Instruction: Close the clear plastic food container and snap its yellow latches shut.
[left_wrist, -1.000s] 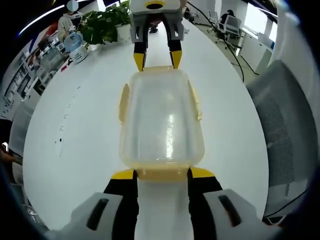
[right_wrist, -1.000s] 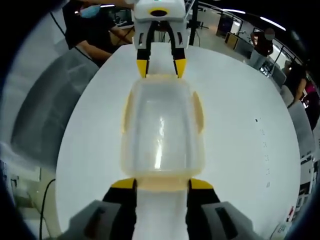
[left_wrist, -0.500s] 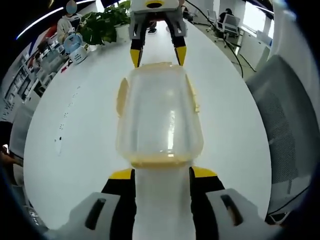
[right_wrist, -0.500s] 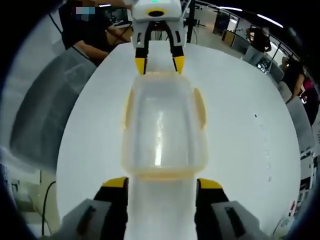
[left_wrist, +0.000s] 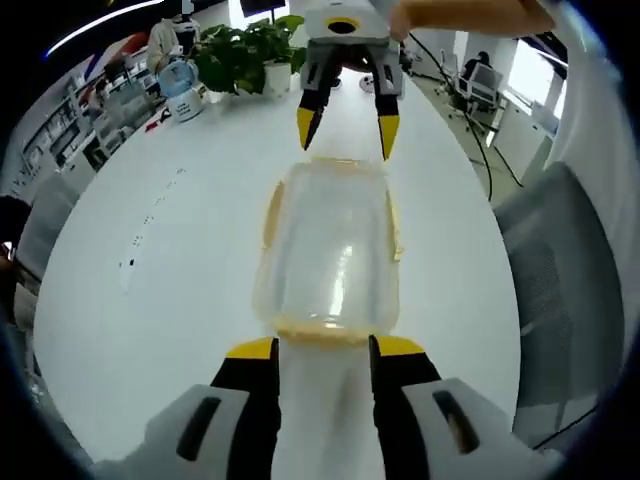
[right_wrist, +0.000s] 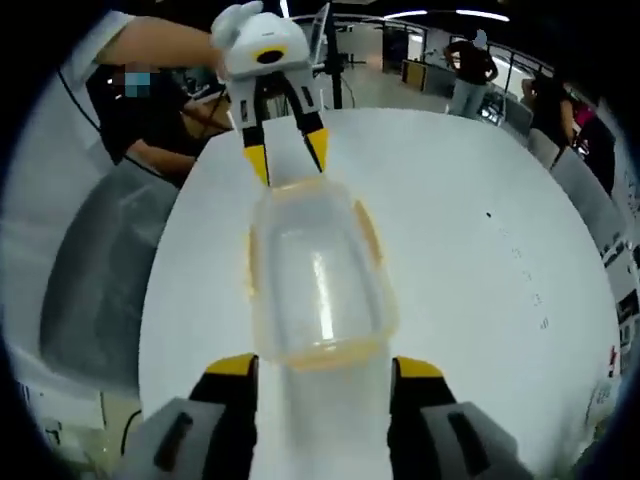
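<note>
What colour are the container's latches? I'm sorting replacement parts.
Yellow latches on the clear container, shown best in the left gripper view.

No readable text, labels, brands or nos. anywhere. Small dark marks on table (left_wrist: 150, 215) in left gripper view and again in right gripper view: too tiny/blurred to make out as writing.

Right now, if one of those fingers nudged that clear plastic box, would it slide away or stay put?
Probably slide. The clear container looks empty, so likely light, and it sits flat on a smooth white table that offers little grip. Its low, wide shape makes tipping unlikely. The thin see-through walls and yellow latches may flex somewhat under a push.
</note>
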